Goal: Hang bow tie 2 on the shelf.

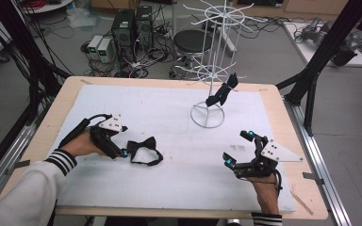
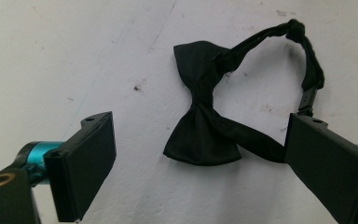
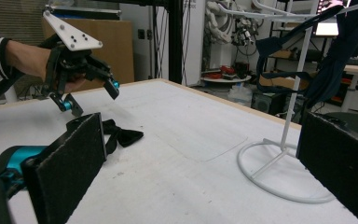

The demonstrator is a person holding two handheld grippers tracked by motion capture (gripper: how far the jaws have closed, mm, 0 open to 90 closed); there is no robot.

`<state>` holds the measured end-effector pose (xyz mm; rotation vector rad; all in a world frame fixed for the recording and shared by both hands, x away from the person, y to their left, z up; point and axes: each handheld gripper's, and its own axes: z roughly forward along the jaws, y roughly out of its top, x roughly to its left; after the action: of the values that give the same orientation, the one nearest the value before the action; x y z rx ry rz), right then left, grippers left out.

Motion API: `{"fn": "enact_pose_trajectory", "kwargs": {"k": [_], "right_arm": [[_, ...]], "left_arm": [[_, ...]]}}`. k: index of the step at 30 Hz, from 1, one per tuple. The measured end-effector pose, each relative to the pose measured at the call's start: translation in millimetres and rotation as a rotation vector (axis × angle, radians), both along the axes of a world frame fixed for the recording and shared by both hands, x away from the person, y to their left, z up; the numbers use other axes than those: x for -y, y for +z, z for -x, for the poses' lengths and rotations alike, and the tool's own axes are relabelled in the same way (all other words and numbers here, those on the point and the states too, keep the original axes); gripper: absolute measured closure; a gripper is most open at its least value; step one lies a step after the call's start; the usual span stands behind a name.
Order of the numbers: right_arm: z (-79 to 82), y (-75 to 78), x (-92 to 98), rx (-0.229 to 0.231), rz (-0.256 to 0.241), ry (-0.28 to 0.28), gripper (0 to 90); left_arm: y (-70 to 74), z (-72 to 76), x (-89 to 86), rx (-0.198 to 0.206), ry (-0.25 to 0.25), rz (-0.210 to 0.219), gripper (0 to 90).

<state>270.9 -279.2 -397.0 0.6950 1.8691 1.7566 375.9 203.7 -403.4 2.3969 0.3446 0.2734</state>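
The left gripper (image 1: 124, 151) hovers with jaws spread, holding nothing, just beside a black bow tie (image 1: 141, 146) lying flat on the white mat (image 1: 169, 117), its strap looped. The right gripper (image 1: 238, 148), jaws apart and empty, rests well apart from it. One jaw hides the strap's end.

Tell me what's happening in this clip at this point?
A person works at a table with a gripper in each hand. The left gripper, jaws open, hovers at a black bow tie lying flat on the white mat, not gripping it. The right gripper is open and empty. Another bow tie hangs on the white wire rack.
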Motion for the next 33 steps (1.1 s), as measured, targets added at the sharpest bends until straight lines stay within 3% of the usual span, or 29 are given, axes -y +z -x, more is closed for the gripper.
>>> {"fn": "enact_pose_trajectory", "kwargs": {"k": [4, 13, 33], "right_arm": [[0.6, 0.8, 0.2, -0.001, -0.017, 0.001, 0.6], [0.9, 1.5, 0.9, 0.003, -0.021, 0.003, 0.6], [1.1, 1.3, 0.0, -0.005, -0.024, 0.007, 0.7]], "left_arm": [[-6.1, -2.3, 4.7, 0.002, 0.019, -0.029, 10.3], [-13.8, -6.2, 8.4, -0.024, 0.018, -0.076, 21.1], [-21.1, -7.8, 13.3, -0.074, -0.020, -0.097, 37.0]]}}
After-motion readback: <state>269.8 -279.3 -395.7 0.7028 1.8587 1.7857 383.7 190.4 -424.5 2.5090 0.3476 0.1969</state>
